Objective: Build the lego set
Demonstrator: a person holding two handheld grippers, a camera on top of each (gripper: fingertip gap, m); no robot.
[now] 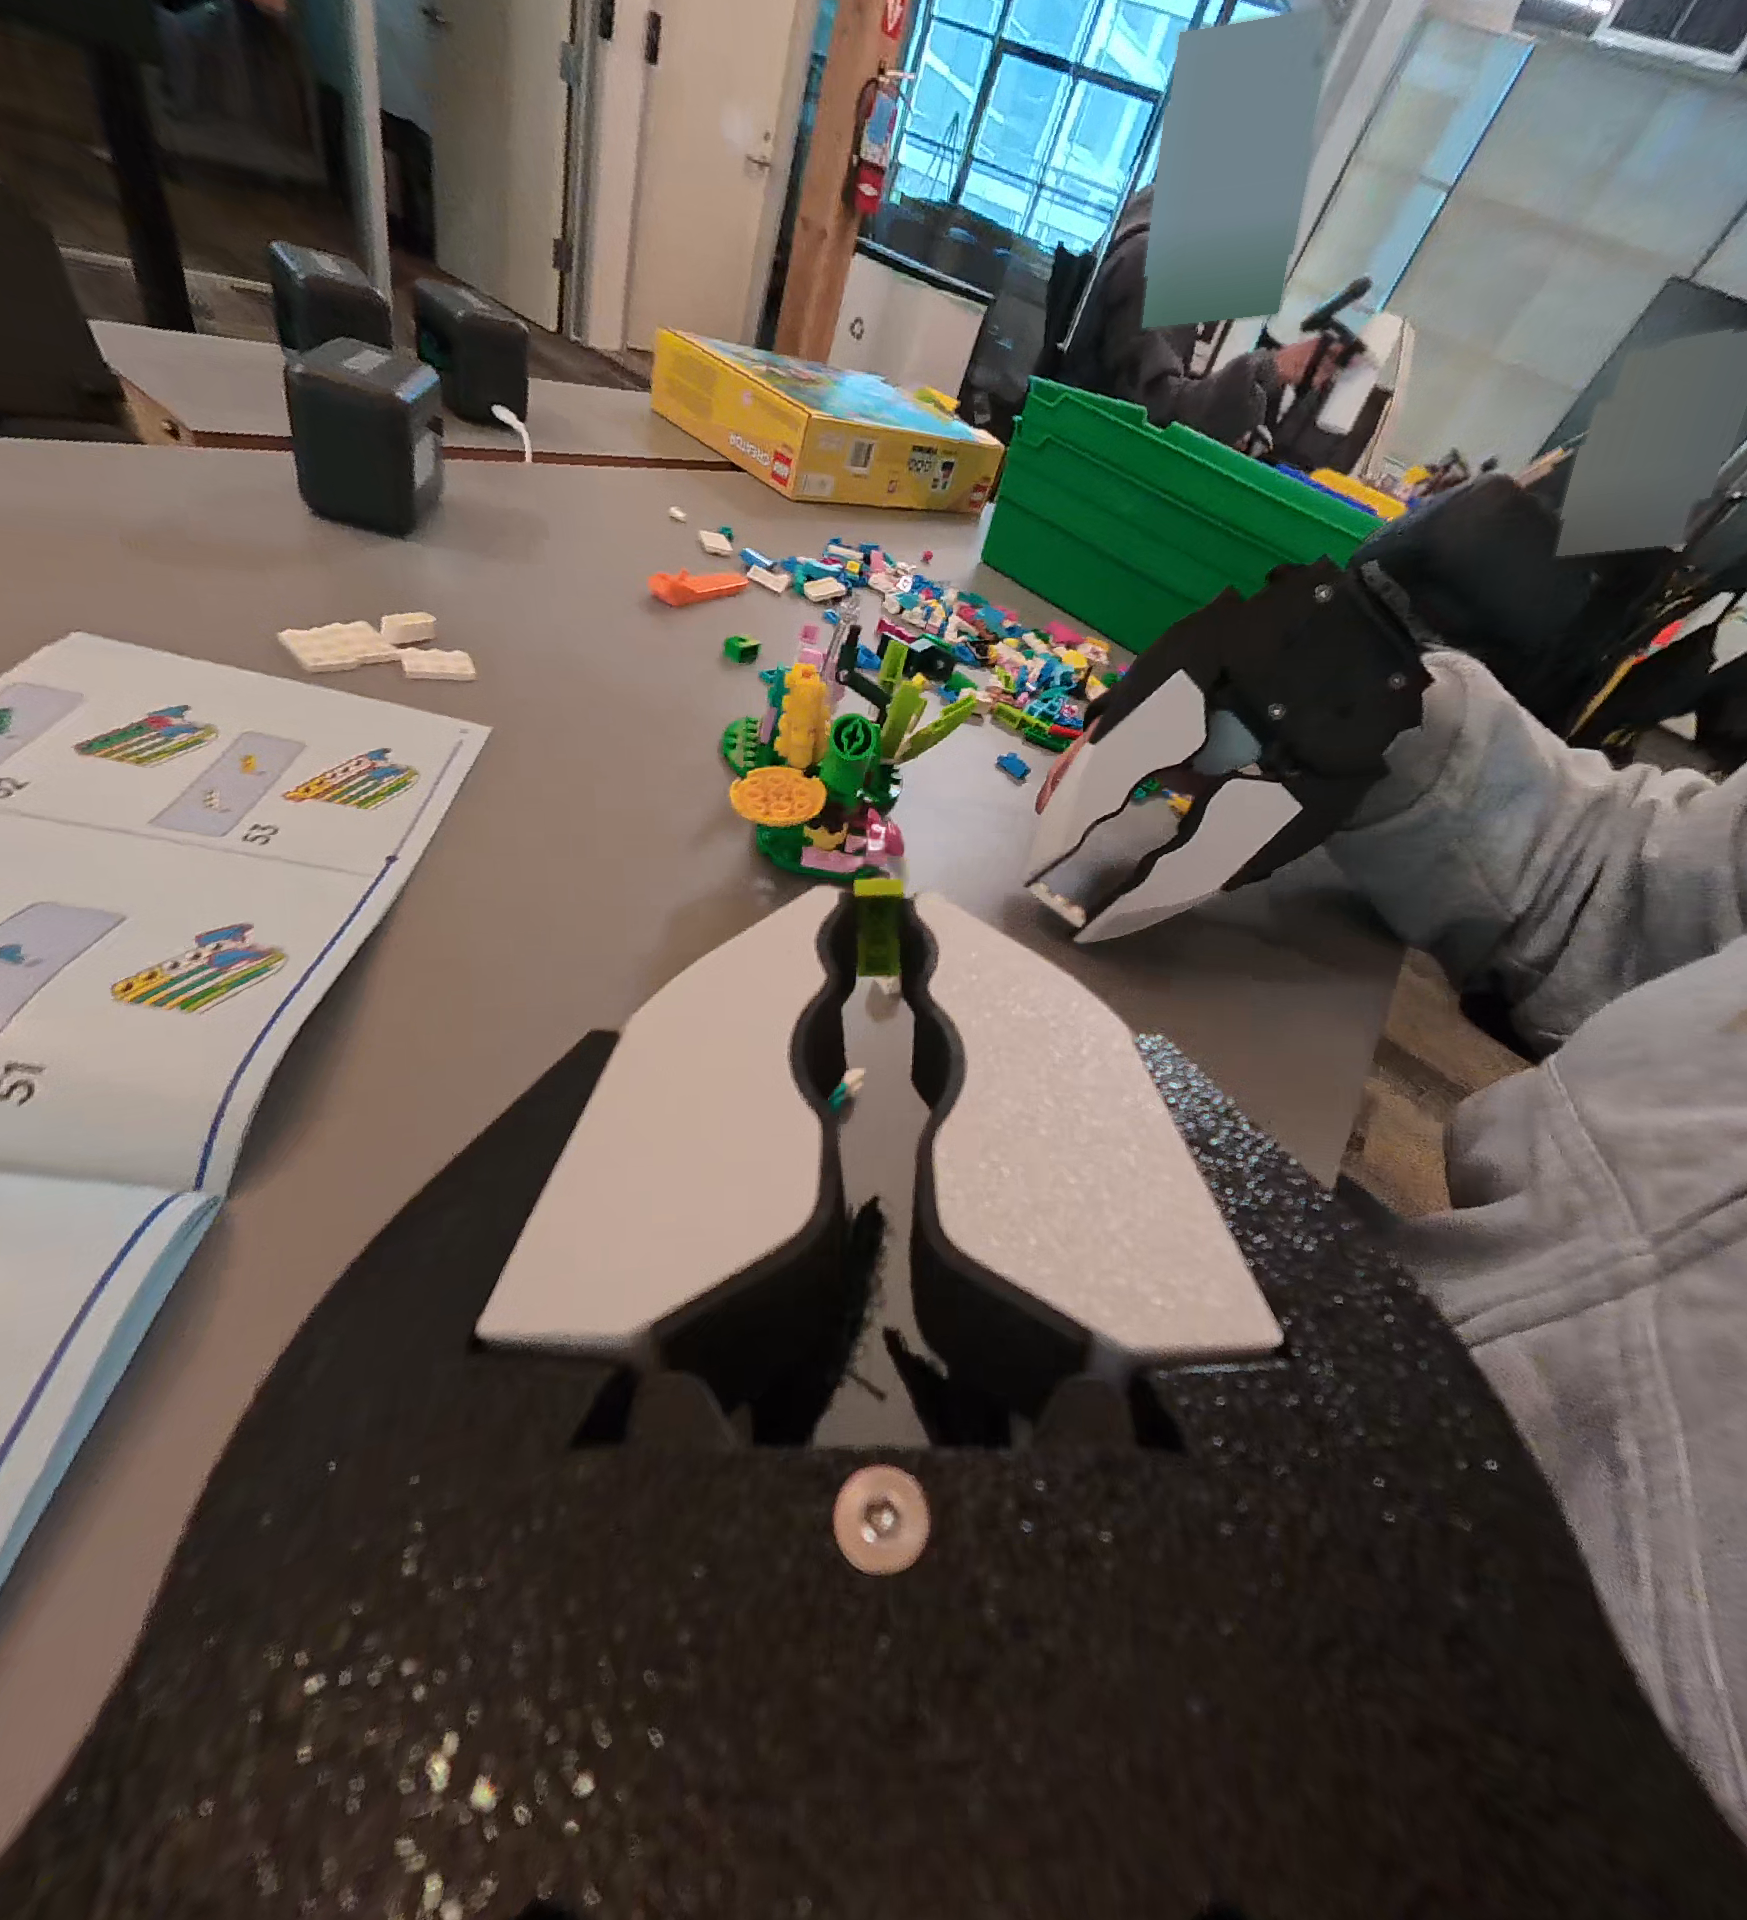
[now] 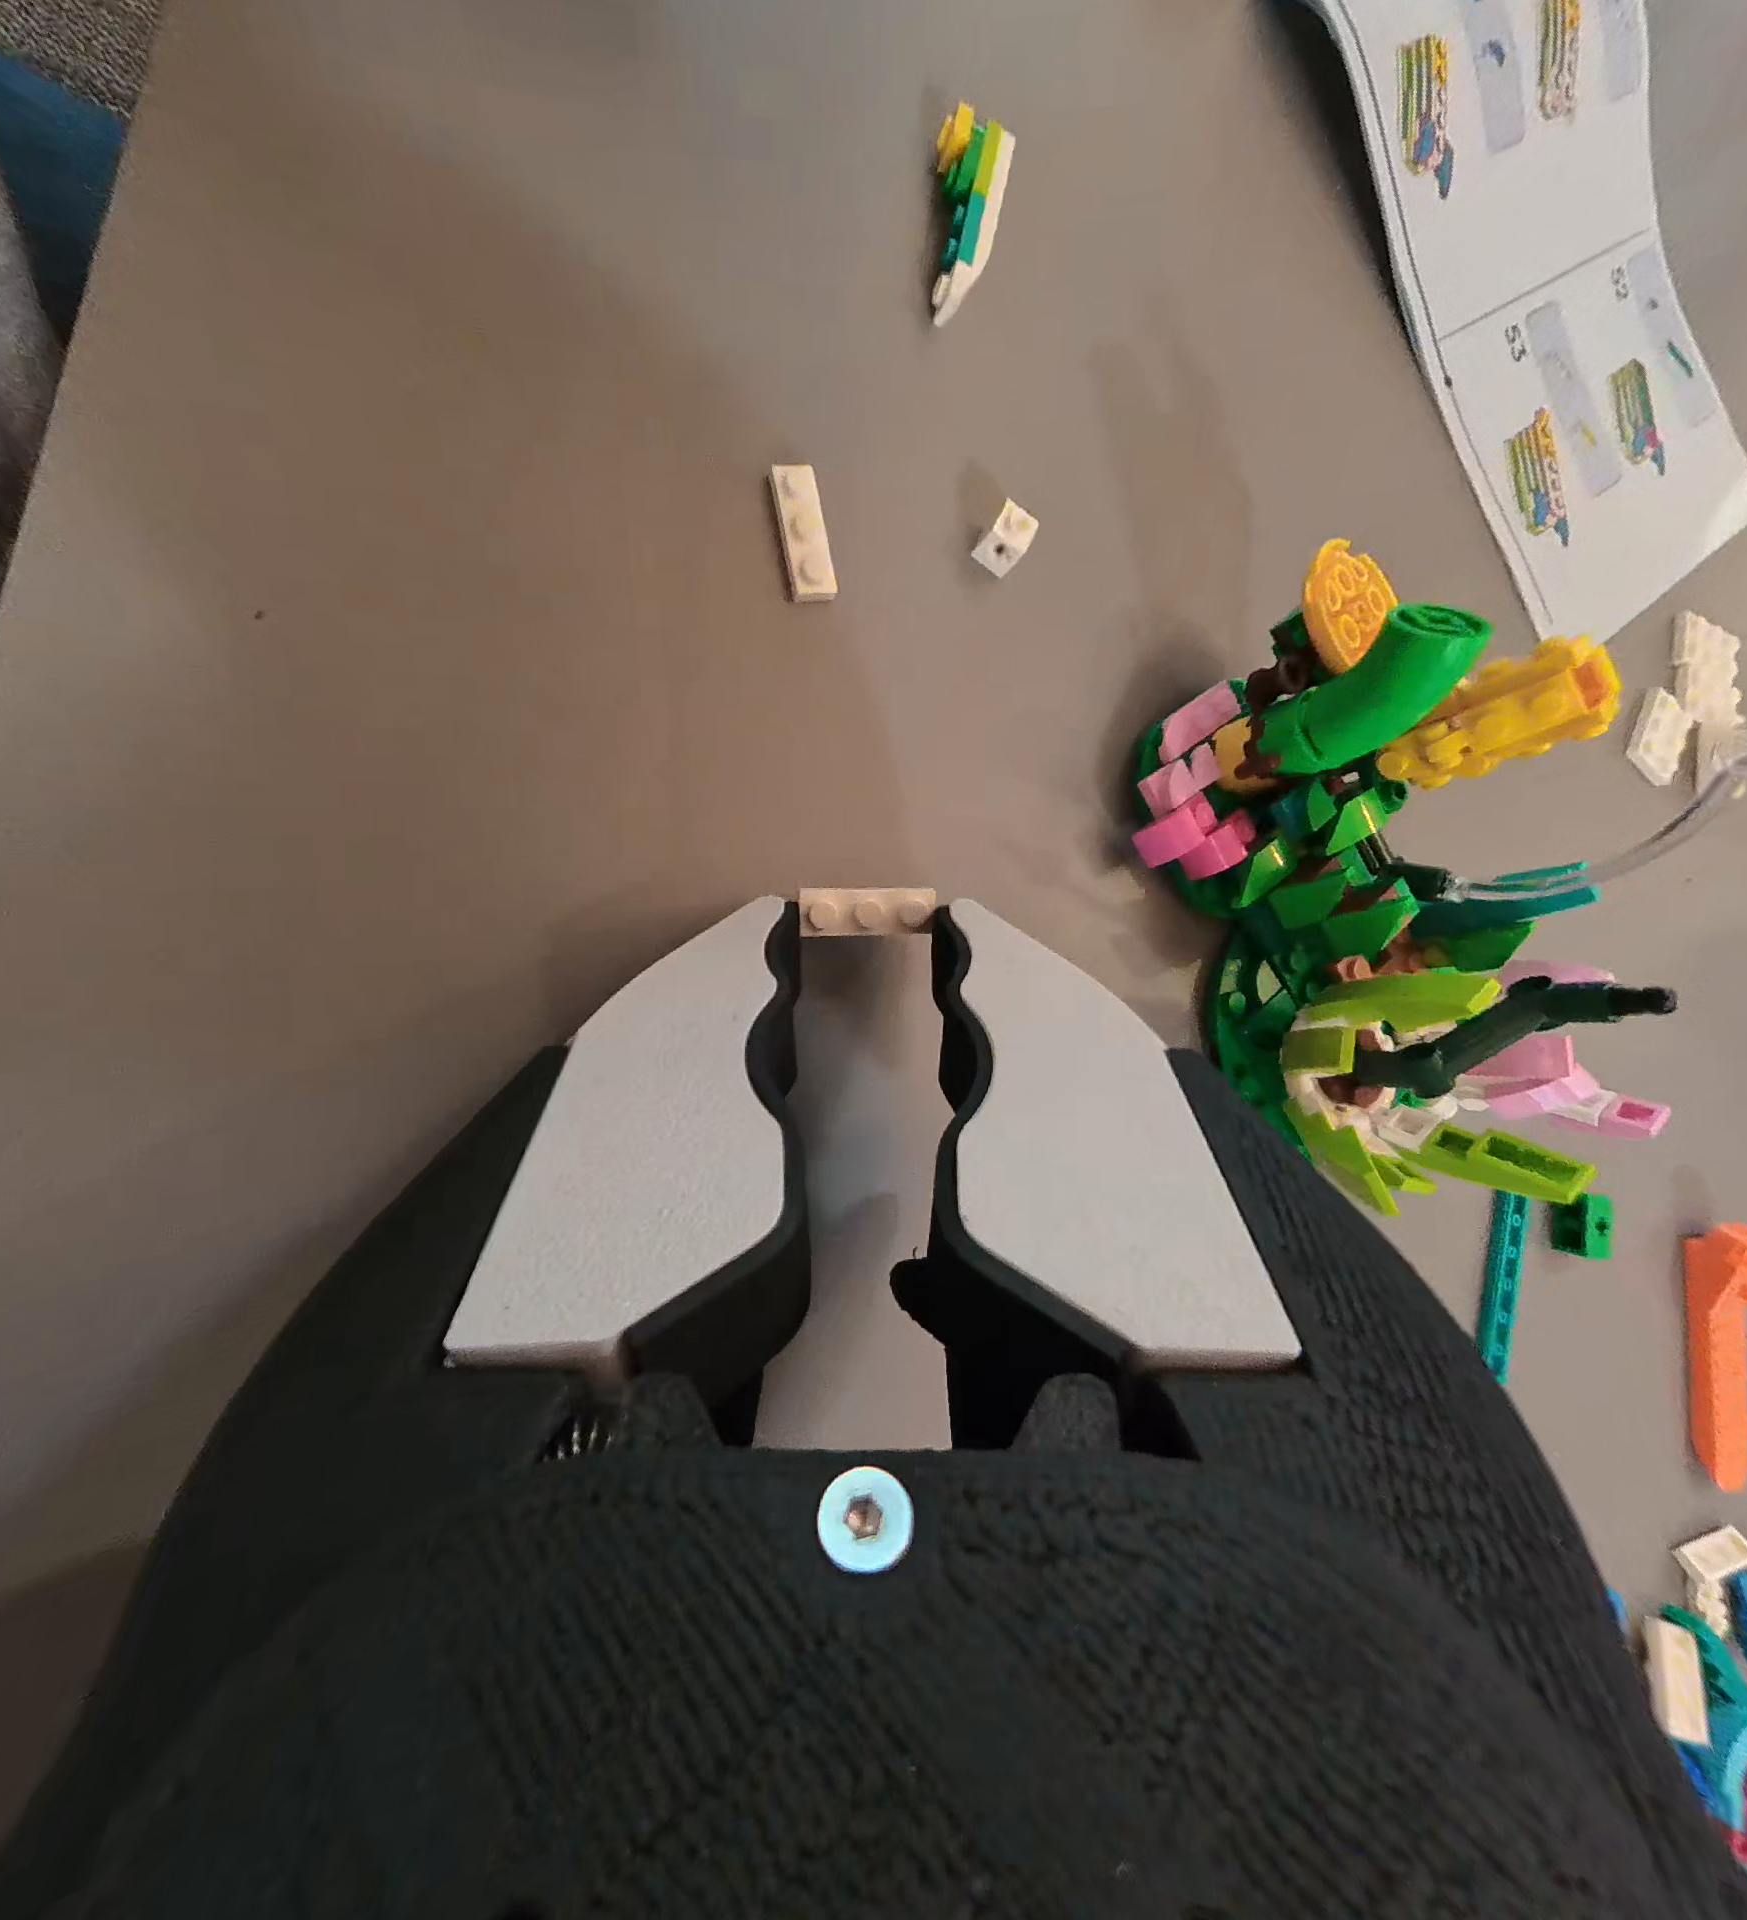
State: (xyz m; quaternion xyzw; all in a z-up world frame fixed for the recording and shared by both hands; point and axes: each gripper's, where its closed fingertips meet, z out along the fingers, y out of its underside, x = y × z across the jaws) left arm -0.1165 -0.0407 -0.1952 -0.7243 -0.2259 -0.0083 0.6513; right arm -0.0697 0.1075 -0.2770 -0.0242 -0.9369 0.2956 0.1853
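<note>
A grey table (image 1: 495, 862) carries an open instruction booklet (image 1: 121, 883), a yellow toy-brick box (image 1: 817, 426) beside green bins (image 1: 1139, 499), and a scatter of loose bricks (image 1: 952, 623) beyond a brick-built flower model (image 1: 817, 769). The person's grey-sleeved right arm (image 1: 1534, 831) reaches in from the right edge, angling the right gripper (image 2: 867, 914) down toward the tabletop — its jaws are narrowed on a white three-stud plate (image 2: 867, 912), both tips touching the plate's short ends. The left gripper (image 1: 877, 914) points forward and low, just short of the flower model, jaws drawn close and pinching a lime-green brick piece (image 1: 877, 930) that seems to stand upright between the tips, though blur softens it. Another white plate (image 2: 803, 532) and a small white brick (image 2: 1004, 537) lie apart ahead of the right gripper.
</note>
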